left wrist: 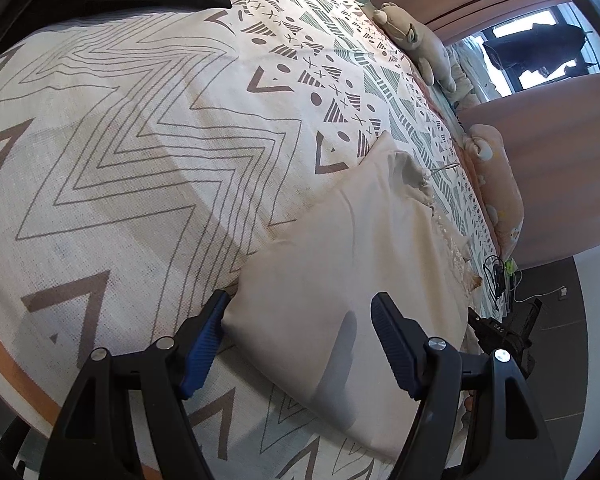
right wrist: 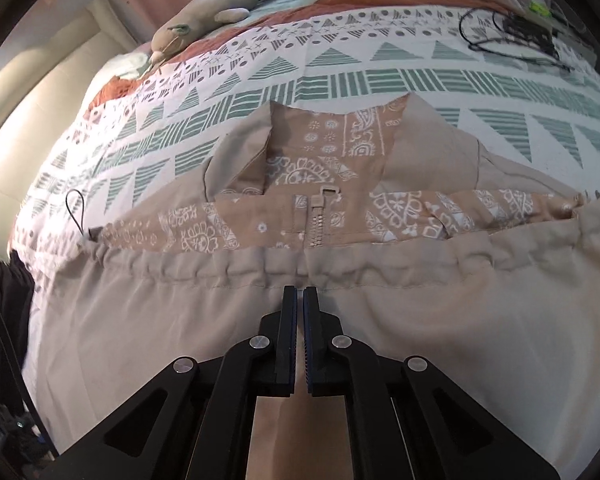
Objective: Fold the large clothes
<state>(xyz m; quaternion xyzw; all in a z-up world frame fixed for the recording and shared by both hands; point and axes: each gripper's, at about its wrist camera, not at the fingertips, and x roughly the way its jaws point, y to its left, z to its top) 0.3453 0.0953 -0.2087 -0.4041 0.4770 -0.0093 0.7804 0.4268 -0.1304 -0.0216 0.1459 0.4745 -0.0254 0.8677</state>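
in the left wrist view, the left gripper (left wrist: 300,332) hangs over the near corner of the beige jacket (left wrist: 352,260), which lies on the patterned bedspread (left wrist: 140,140). its jaws stand wide, one blue pad (left wrist: 204,344) just off the jacket's left edge and the other above the cloth, neither pressing on anything. the risk here is a poor bite: if the jaws close from this angle they may take the bedspread along with the jacket, or catch only the top layer, so that the fold drags crooked. a black device (left wrist: 500,336) sits at the bed edge near the right pad and could be knocked.

in the right wrist view, the right gripper (right wrist: 300,296) has its jaws pressed together just below the gathered drawstring seam (right wrist: 220,272), low over the jacket's beige back panel. whether a pinch of cloth lies between the pads i cannot tell; the gap looks closed and no fabric shows in it. if it holds nothing, a lift leaves the jacket flat; if it holds a thin pinch, the cloth may slip out. the open zipper (right wrist: 318,216) and loose collar could bunch in a fold. a black cord loop (right wrist: 76,208) at the hem may snag, and the black cables (right wrist: 512,36) lie well apart.
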